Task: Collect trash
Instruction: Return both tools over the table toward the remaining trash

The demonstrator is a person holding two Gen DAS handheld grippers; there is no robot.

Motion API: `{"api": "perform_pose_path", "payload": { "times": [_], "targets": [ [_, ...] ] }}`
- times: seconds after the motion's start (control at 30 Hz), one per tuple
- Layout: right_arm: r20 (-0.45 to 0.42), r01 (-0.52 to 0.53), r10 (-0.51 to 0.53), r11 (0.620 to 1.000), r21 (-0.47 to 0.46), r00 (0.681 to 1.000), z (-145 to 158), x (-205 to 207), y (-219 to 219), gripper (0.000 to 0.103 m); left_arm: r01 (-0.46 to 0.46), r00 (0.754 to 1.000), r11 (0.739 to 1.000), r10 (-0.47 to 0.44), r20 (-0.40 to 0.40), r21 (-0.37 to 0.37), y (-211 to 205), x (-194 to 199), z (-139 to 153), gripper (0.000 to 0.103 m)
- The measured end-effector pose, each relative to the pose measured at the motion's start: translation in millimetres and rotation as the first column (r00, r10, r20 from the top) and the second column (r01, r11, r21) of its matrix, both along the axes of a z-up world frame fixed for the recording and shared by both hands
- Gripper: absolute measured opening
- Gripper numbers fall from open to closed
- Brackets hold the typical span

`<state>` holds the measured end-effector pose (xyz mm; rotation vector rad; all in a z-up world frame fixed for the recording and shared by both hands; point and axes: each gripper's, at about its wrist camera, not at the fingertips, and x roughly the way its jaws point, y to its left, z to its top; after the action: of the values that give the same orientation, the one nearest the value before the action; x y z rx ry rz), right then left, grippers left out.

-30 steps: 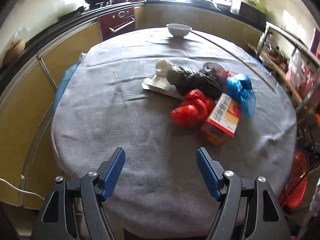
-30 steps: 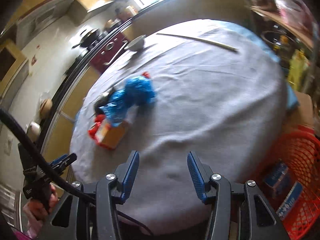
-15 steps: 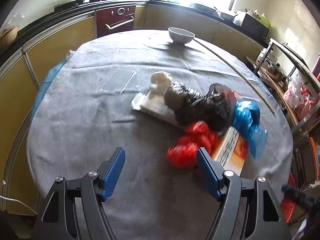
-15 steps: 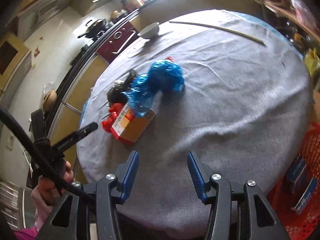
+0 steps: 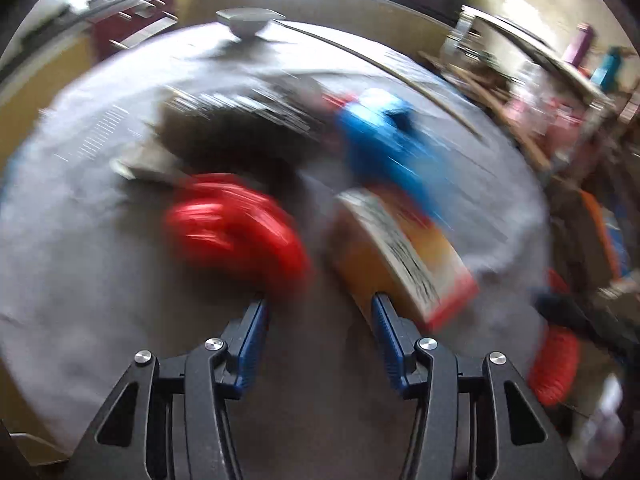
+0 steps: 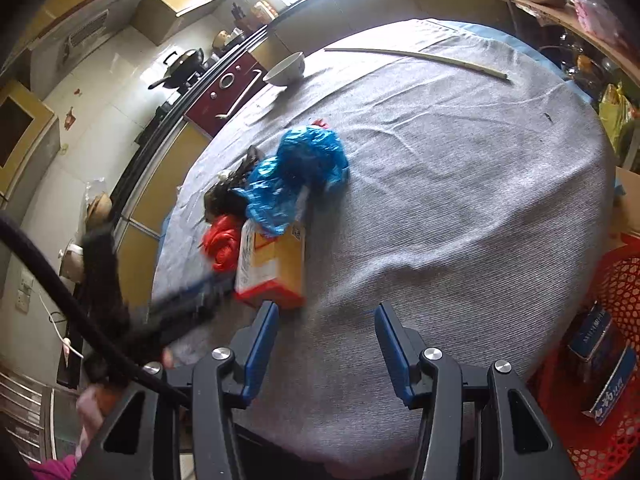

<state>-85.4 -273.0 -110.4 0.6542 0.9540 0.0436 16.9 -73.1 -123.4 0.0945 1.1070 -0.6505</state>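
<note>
A trash pile lies on the grey round table (image 6: pixel 460 208): a red plastic bag (image 5: pixel 236 228) (image 6: pixel 220 242), an orange carton (image 5: pixel 404 256) (image 6: pixel 276 268), a blue plastic bag (image 5: pixel 392 148) (image 6: pixel 300 168) and a black bag (image 5: pixel 240 140) (image 6: pixel 228 196). My left gripper (image 5: pixel 318 312) is open, its fingertips just short of the red bag and the carton; the view is motion-blurred. It shows blurred in the right wrist view (image 6: pixel 188 300). My right gripper (image 6: pixel 326 316) is open and empty above the table's near side, right of the carton.
A white bowl (image 6: pixel 286 68) (image 5: pixel 246 22) and a long thin stick (image 6: pixel 416 62) lie at the table's far side. A red mesh basket (image 6: pixel 604 360) holding boxes stands on the floor to the right. Kitchen counters and a stove run behind the table.
My left gripper has moved fast toward the pile and now sits close to the red bag and carton. My right gripper has come nearer the carton. Both stay open.
</note>
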Motion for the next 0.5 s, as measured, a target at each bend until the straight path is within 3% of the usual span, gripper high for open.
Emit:
{"api": "perform_pose_path", "payload": {
  "times": [0.07,0.17,0.27,0.33,0.4,0.5],
  "targets": [
    [-0.004,0.014,-0.014,1.000,0.010,1.000,-2.9,0.3,-5.4,0.054,0.026,1.000,1.000,-0.026,-0.005,0.008,-1.2,-11.9,-3.1,0.052],
    [0.001,0.014,-0.014,1.000,0.003,1.000,-1.7,2.8,-9.8,0.055,-0.027,1.000,1.000,0.027,-0.006,-0.009,19.4,-10.7,3.0,0.054],
    [0.030,-0.032,0.033,0.999,-0.034,0.999,4.8,11.3,-5.2,0.057,-0.121,0.989,0.993,0.121,0.085,-0.004,49.6,-0.9,24.9,0.059],
    [0.041,-0.075,0.078,0.995,-0.062,0.996,7.3,20.5,3.9,0.058,-0.172,0.973,0.985,0.168,0.157,0.014,63.5,7.5,38.3,0.074],
    [0.050,-0.120,0.124,0.990,-0.081,0.991,8.2,32.7,15.6,0.060,-0.224,0.954,0.974,0.211,0.211,0.038,76.6,22.1,46.5,0.076],
    [0.066,-0.167,0.176,0.978,-0.128,0.982,8.7,46.3,33.4,0.063,-0.237,0.952,0.969,0.218,0.215,0.067,80.5,37.3,41.3,0.076]
  ]
}}
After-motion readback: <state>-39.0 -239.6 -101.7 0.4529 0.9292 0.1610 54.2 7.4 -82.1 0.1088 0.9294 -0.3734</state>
